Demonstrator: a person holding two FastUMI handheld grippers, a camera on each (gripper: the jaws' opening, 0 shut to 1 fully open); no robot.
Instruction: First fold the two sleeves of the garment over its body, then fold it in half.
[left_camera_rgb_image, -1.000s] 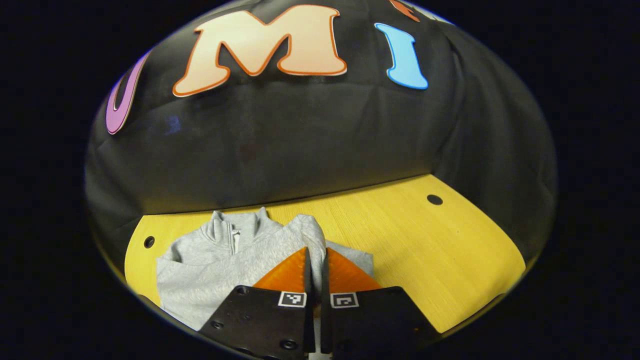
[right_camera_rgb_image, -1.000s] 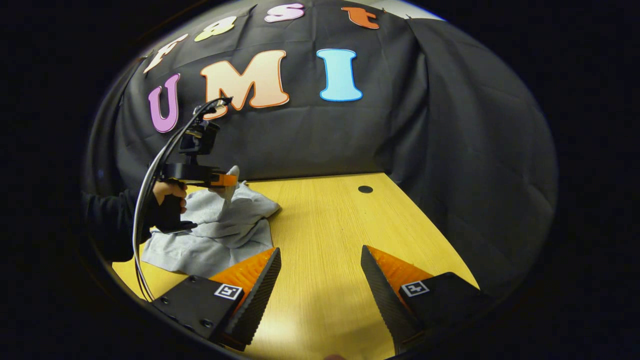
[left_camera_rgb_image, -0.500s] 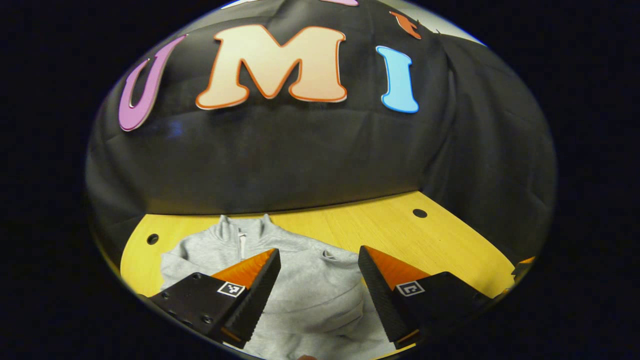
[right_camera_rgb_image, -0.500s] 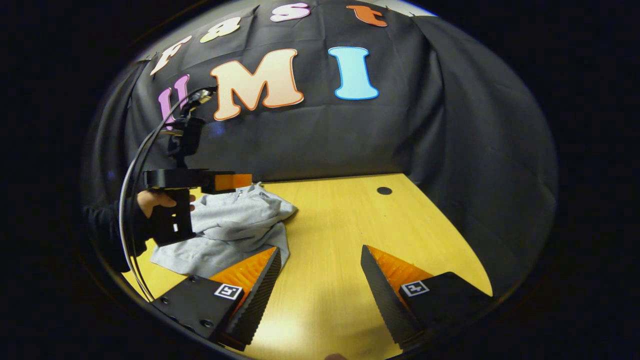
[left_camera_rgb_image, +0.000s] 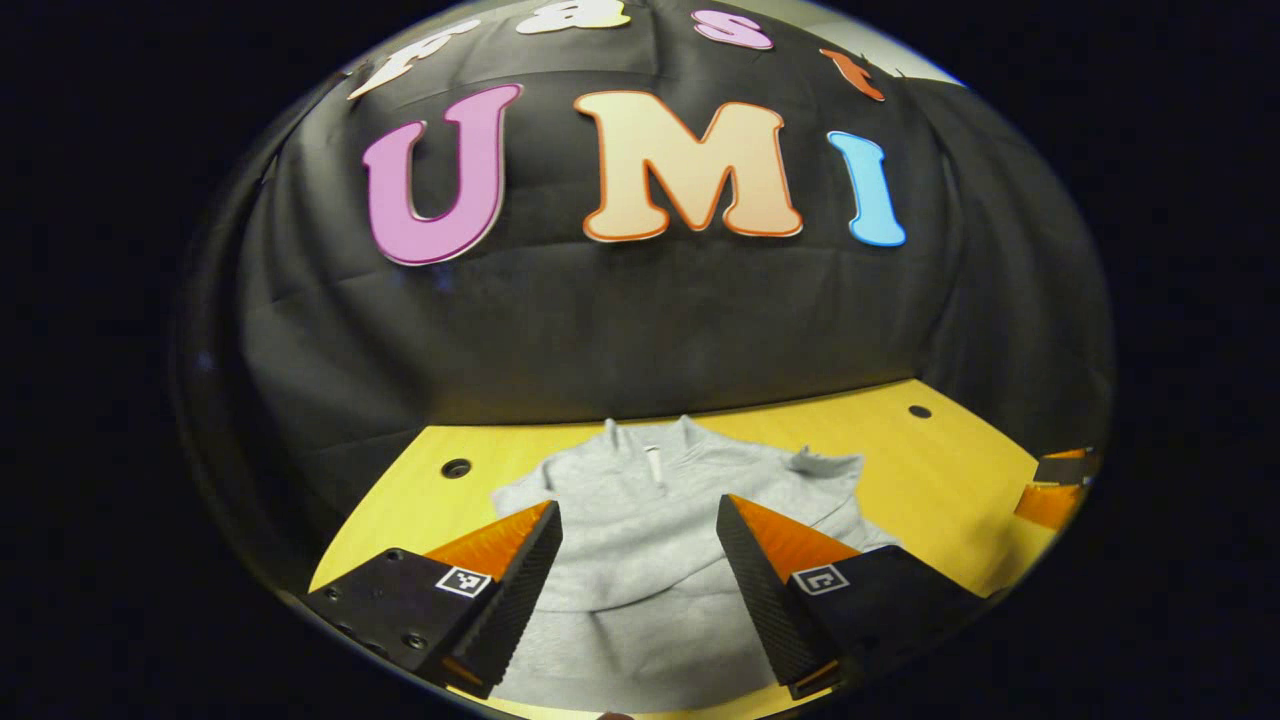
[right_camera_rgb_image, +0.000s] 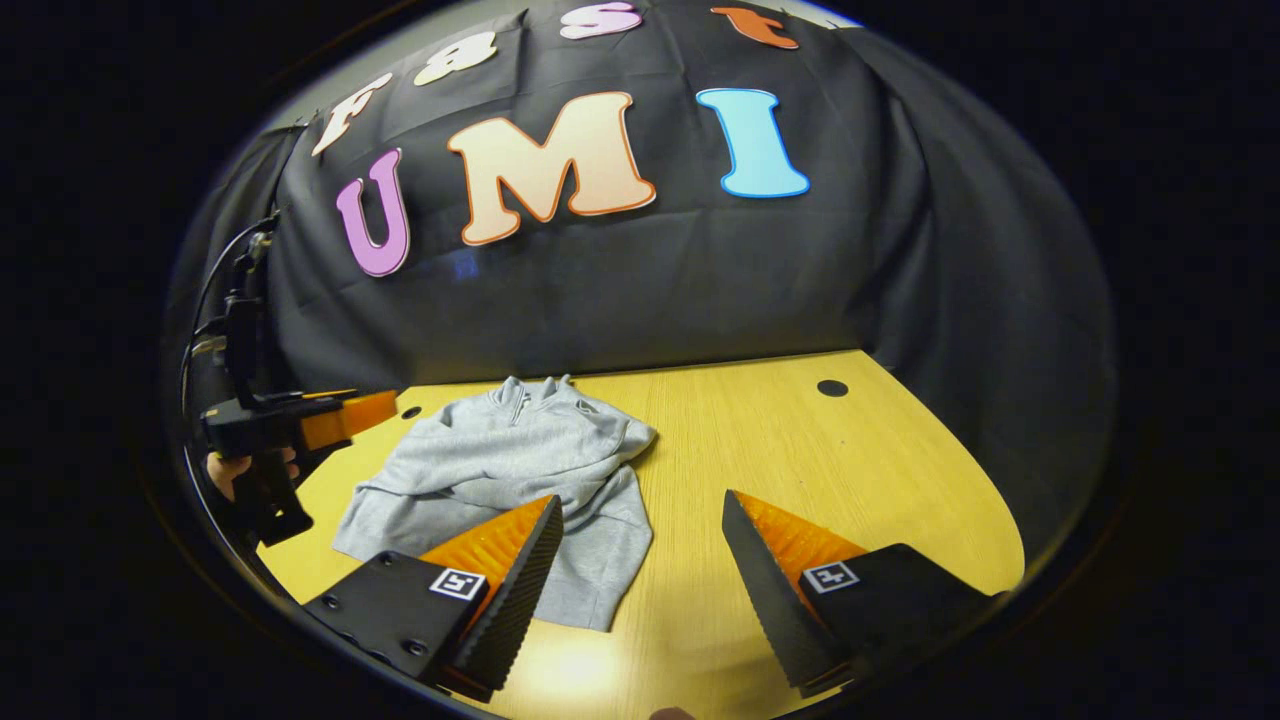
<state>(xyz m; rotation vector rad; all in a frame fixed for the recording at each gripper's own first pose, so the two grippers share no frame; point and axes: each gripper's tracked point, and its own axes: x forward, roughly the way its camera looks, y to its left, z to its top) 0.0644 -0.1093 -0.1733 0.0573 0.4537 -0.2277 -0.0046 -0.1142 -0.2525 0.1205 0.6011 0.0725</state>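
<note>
A grey zip-neck sweatshirt (left_camera_rgb_image: 650, 540) lies flat on the yellow wooden table (left_camera_rgb_image: 930, 470), collar toward the booth wall, with its sleeves folded across the body. My left gripper (left_camera_rgb_image: 640, 545) hovers open above its lower half with nothing between the fingers. In the right gripper view the same sweatshirt (right_camera_rgb_image: 520, 470) lies left of centre, and my right gripper (right_camera_rgb_image: 640, 545) stands open over bare table just right of its hem. The left gripper (right_camera_rgb_image: 340, 420), held by a hand (right_camera_rgb_image: 225, 470), shows at the far left of that view, off the garment's left edge.
Round cable holes sit in the table near the wall (left_camera_rgb_image: 456, 467) (left_camera_rgb_image: 918, 411) (right_camera_rgb_image: 831, 387). The black cloth wall closes off the back and right sides. The other gripper's tips (left_camera_rgb_image: 1055, 490) show at the right edge of the left gripper view.
The left gripper opened, let go of the sleeve it had carried across the body, and drew back to the left. The sleeve now rests on the sweatshirt. The right gripper stayed open.
</note>
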